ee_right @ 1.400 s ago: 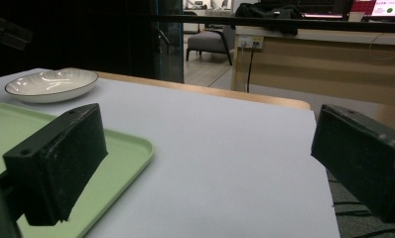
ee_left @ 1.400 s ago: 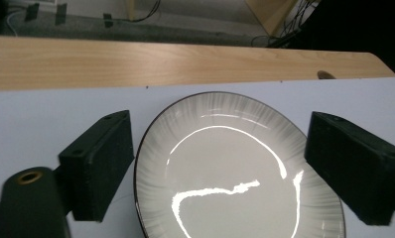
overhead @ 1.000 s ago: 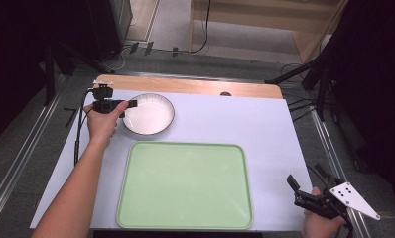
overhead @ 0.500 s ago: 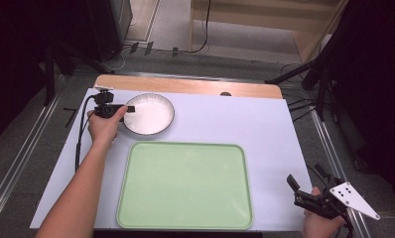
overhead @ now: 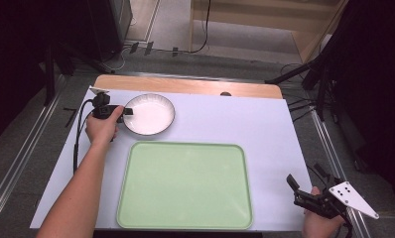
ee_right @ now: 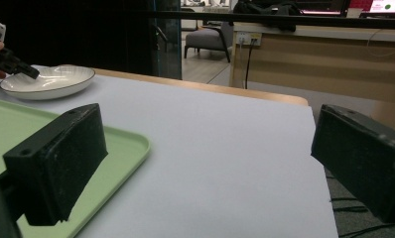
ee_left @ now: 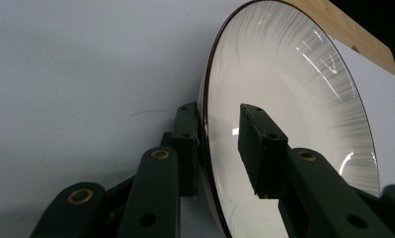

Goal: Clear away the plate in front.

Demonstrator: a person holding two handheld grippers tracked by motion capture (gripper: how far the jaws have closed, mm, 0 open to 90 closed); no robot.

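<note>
We saw a table (overhead: 265, 129) covered with a pale sheet, and on its near half lay the largest container, a light green tray (overhead: 185, 186), with nothing on it. Beyond the tray's far left corner sat a white ribbed bowl (overhead: 149, 114) with a thin dark rim, also holding nothing; bowl and tray lay near each other without touching.

Our left gripper (overhead: 125, 111) reached in at the bowl's left edge. In the left gripper view the bowl (ee_left: 295, 114) rim ran between the two jaws: one finger (ee_left: 185, 144) stood outside the wall, right against it, and the other finger (ee_left: 260, 148) hung inside over the basin with a sliver of gap showing. The jaws had just been closing around the rim, narrowed but not yet pinching it that we could tell.

Our right gripper (overhead: 297, 188) rested off the tray's near right corner, well apart from the bowl, its jaws spread wide with nothing between them.
</note>
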